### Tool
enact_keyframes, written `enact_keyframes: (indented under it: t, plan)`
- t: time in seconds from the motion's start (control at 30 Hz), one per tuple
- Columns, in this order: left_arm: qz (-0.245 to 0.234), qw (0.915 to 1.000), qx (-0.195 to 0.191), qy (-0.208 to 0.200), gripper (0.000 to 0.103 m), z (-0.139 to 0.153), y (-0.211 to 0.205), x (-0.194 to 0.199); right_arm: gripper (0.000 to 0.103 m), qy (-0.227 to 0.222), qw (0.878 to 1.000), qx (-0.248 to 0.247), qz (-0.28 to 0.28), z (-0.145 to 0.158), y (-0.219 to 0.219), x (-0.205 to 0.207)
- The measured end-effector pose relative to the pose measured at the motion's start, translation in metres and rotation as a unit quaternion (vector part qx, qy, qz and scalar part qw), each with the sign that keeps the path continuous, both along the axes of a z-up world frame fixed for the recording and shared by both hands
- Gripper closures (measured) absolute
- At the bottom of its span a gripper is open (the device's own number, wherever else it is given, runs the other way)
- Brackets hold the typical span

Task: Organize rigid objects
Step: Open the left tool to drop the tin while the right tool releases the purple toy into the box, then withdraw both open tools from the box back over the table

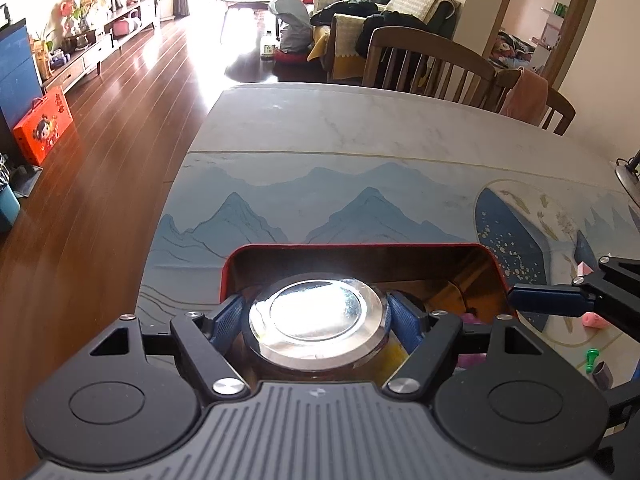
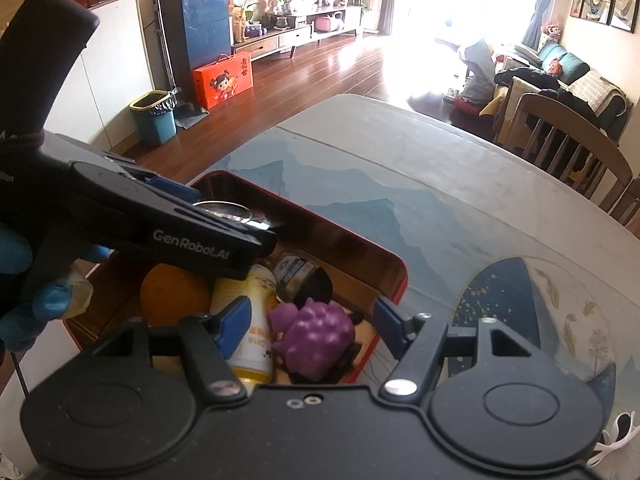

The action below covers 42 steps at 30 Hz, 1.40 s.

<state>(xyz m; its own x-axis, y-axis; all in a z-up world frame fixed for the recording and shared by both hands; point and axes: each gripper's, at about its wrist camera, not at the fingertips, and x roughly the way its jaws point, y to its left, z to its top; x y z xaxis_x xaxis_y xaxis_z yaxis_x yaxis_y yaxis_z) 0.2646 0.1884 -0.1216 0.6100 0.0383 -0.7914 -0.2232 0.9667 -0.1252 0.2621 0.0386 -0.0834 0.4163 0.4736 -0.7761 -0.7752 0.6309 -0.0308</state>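
Jar (image 1: 316,320), shiny metal lid up, sat clenched between the 2 blue pads of the left gripper (image 1: 316,314), held above the red box (image 1: 400,250) on the table (image 1: 320,120). The pads pressed its rim from either side, the lid centred between them. In the right wrist view, the right gripper (image 2: 308,330) hung with jaws released and empty, low over the box's near end; a purple toy (image 2: 316,334) lay directly between its fingers, untouched, beside a yellow bottle (image 2: 250,312), an orange object (image 2: 172,294) and a dark jar (image 2: 304,276). The box looked crowded: lowered there, the jar could land on those pieces and tip, or slip on its smooth rim. Farther right on the table lay a pink piece (image 1: 596,320) and a green pin (image 1: 591,360), well apart from the box. Beyond stood chairs (image 1: 424,64).
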Motion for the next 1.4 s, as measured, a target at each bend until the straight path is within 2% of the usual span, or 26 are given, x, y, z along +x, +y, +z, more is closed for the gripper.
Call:
enact_keyframes:
  t: [0.17, 0.73, 1.4]
  plan:
    - [-0.002, 1.0000, 0.004, -0.003, 0.026, 0.005, -0.004, -0.008, 0.034, 0.006, 1.000, 0.013, -0.010, 0.006, -0.010, -0.003]
    - [-0.026, 0.9981, 0.022, -0.051, 0.024, 0.044, -0.030, -0.048, 0.027, 0.015, 0.996, 0.068, -0.055, 0.031, -0.052, -0.023]
    - [-0.059, 0.9925, 0.041, -0.098, 0.021, 0.080, -0.071, -0.082, 0.006, -0.013, 0.981, 0.141, -0.130, 0.053, -0.131, -0.052]
